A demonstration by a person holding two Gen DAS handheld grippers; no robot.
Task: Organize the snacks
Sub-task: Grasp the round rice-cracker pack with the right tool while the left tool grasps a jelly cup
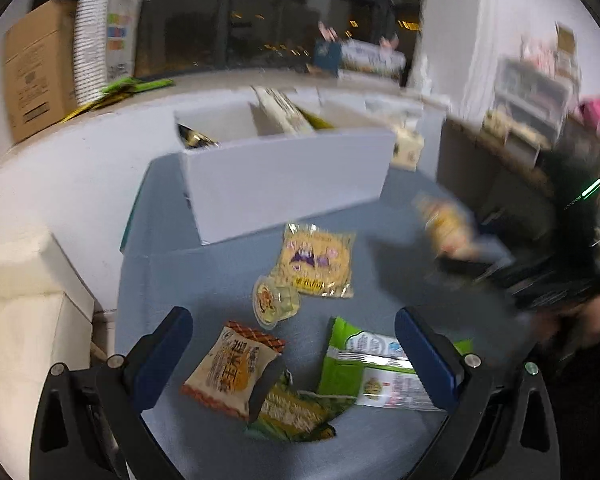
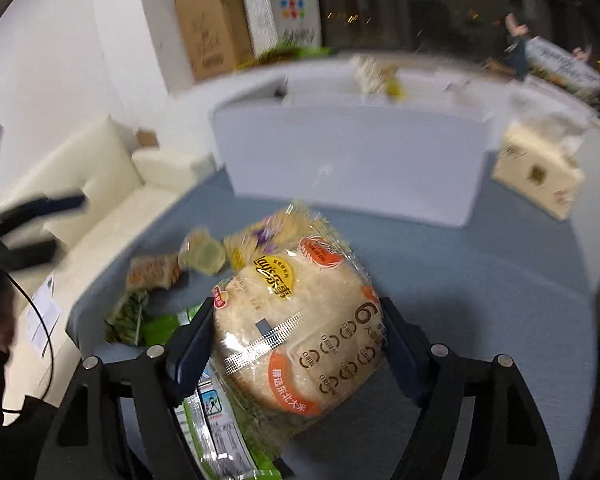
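My left gripper is open above loose snacks on the blue table: an orange-and-cream packet, a green-yellow packet, a green-white pack, a small jelly cup and a yellow noodle bag. My right gripper is shut on a round rice-cracker pack, held above the table; it shows blurred in the left wrist view. A white divided box stands at the back, also in the right wrist view, with a few packets inside.
A small cream carton sits right of the white box. A cardboard box and stacked paper cups stand on the ledge behind. A white sofa lies left of the table. Dark shelving is at the right.
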